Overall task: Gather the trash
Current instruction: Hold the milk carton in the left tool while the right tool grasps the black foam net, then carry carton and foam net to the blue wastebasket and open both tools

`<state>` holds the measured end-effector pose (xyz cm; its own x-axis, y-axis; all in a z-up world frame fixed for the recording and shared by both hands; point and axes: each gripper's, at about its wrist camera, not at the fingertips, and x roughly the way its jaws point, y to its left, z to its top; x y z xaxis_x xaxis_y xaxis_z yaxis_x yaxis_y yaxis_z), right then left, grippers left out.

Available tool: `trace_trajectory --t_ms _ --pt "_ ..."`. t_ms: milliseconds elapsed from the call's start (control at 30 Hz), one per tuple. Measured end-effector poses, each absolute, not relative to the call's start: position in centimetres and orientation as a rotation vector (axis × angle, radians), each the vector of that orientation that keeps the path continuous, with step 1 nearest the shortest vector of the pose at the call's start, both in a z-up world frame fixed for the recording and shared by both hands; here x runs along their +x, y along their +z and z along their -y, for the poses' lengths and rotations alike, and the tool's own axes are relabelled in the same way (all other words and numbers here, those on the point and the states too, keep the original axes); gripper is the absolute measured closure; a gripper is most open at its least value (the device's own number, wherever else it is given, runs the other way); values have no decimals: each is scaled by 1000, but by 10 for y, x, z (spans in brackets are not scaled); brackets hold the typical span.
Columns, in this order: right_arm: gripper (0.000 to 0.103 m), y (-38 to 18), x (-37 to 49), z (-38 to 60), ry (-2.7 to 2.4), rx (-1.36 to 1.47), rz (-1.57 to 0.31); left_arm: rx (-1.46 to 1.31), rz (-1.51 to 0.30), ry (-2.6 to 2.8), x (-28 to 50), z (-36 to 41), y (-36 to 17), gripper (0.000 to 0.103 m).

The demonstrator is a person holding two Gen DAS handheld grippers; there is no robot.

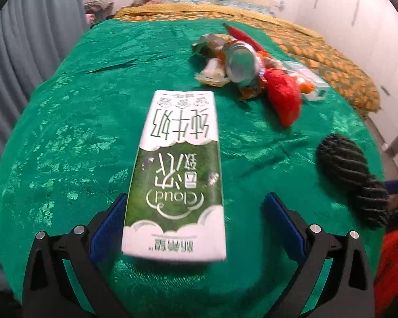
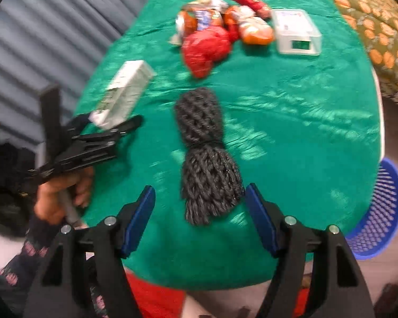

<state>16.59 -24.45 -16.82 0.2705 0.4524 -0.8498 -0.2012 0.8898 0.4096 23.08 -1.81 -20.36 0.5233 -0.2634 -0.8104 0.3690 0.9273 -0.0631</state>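
A green and white milk carton (image 1: 176, 175) lies flat on the green tablecloth (image 1: 74, 122). My left gripper (image 1: 196, 225) is open, with the carton's near end between its blue pads; the left pad is close to the carton and the right pad stands apart from it. The carton (image 2: 124, 90) and the left gripper (image 2: 119, 129) also show in the right wrist view. My right gripper (image 2: 200, 212) is open, and the near end of a black foam net sleeve (image 2: 204, 153) lies between its fingers. The sleeve also shows in the left wrist view (image 1: 353, 177).
A pile of trash lies at the far side: a crushed can (image 1: 242, 62), a red bag (image 2: 207, 47), orange wrappers (image 2: 254, 27) and a clear plastic box (image 2: 297, 30). A blue mesh basket (image 2: 382, 212) stands on the floor to the right of the table. A bed (image 1: 318, 50) is beyond.
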Motion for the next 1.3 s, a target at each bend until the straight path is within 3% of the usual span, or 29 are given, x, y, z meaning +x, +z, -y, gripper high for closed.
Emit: trace_trajectory --t_ms 133,500,533,600,633,667,700,733,1033,1300 --pt "29 -155 159 239 430 77 -1142 114 -972 -462 228 13 -197 5" --pt "29 -173 199 211 367 11 -1136 226 -1029 -402 258 23 -187 8" --pt "30 -174 200 210 369 13 -1138 238 -1030 -394 258 22 -187 11" --pt "45 -176 201 208 363 4 -1138 244 -1028 -388 256 21 -186 22" --pt "58 -177 201 208 366 6 -1147 241 -1030 -389 256 19 -186 26" --pt "68 -177 200 208 367 11 -1149 236 -1034 -390 256 18 -186 36" --pt "68 -176 198 209 368 17 -1144 232 -1037 -392 256 16 -186 51" --pt "69 -173 195 210 371 22 -1133 229 -1040 -394 254 15 -185 53" --pt "69 -132 157 274 349 189 -941 159 -966 -497 213 36 -155 55" --pt "69 -137 138 396 121 307 -890 159 -919 -735 170 152 -136 55"
